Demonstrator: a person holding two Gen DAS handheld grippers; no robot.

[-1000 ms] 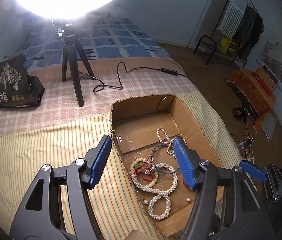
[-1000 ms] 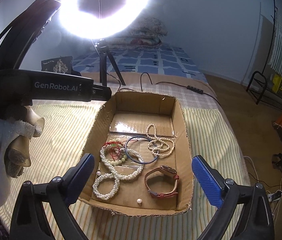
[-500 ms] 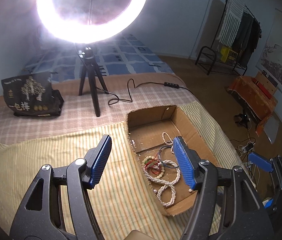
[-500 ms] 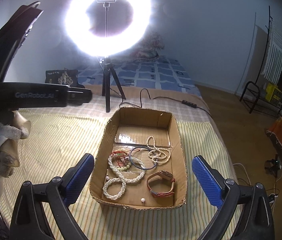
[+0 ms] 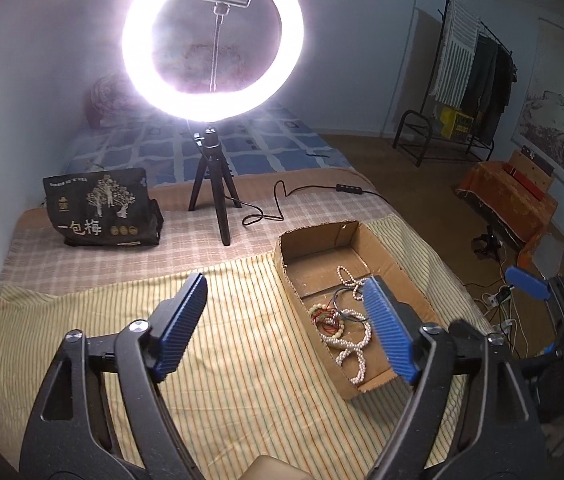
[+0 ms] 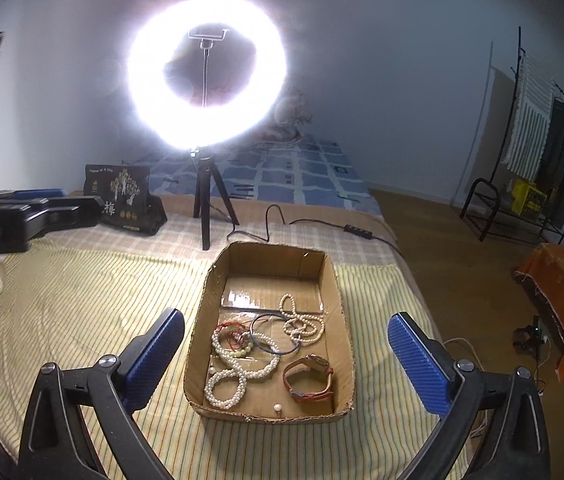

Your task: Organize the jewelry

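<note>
Both pairs of blue-padded fingers stand wide with nothing between them. On the left gripper (image 5: 284, 326) the jaws have just been opening further and hold only air over the striped yellow cloth (image 5: 102, 312); its right finger (image 5: 388, 334) crosses in front of the cardboard box (image 5: 396, 264), which lies to that gripper's right. Right gripper (image 6: 284, 354) hangs spread above the box, one finger on either side of it, touching neither wall.

From left to right in the right wrist view, the box floor carries a long white pearl strand (image 6: 238, 374) looped into a figure of eight, a pale green bead bracelet with red cord (image 6: 236, 338) lying against it, a thin blue bangle (image 6: 272, 332), a smaller cream bead necklace (image 6: 302, 322) and, nearer the front right, a brown-strapped watch (image 6: 310, 376). One loose pearl (image 6: 277, 407) sits by the front wall; another seems to lie by the left wall, though it is too small to be sure.

Behind the box, a ring light (image 6: 206, 80) on a tripod glares, with a black printed bag (image 6: 124, 196) to its left.
</note>
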